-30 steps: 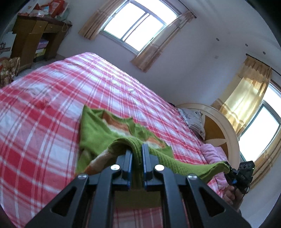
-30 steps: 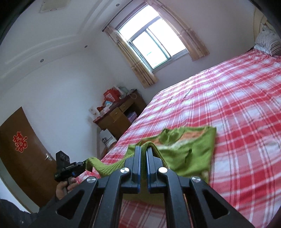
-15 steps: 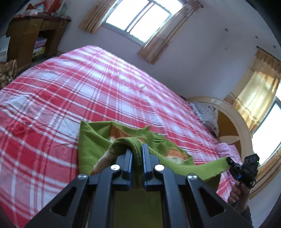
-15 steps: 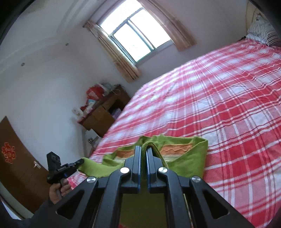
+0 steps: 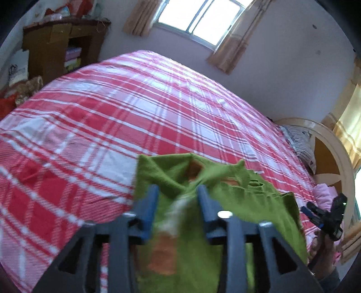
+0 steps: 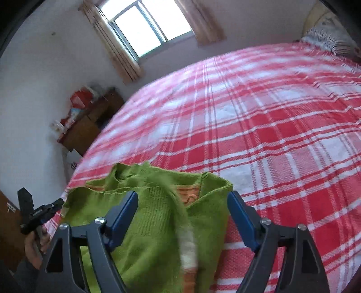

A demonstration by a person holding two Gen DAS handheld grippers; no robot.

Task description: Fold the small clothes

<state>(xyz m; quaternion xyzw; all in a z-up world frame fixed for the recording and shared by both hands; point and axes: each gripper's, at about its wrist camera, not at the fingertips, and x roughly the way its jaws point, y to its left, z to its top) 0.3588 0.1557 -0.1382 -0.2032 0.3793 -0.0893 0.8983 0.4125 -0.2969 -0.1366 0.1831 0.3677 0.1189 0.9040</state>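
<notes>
The green knitted garment [image 5: 237, 198] lies doubled over on the bed [image 5: 112, 117], near its front edge. One fold appears laid; further folds and smoothing likely remain. The left hand-held gripper [image 5: 178, 191] and right hand-held gripper [image 6: 182, 198] are both opening, cloth between the jaws but released. The left view alone shows the headboard [image 5: 334, 153]; the right view shows the orange inner panel [image 6: 189, 191] more clearly.

The sweater [image 6: 155, 227] lies on the bed [image 6: 259, 126] at its near edge. A cabinet [image 5: 56, 47] stands beyond the bed, left of the window [image 5: 198, 20].
</notes>
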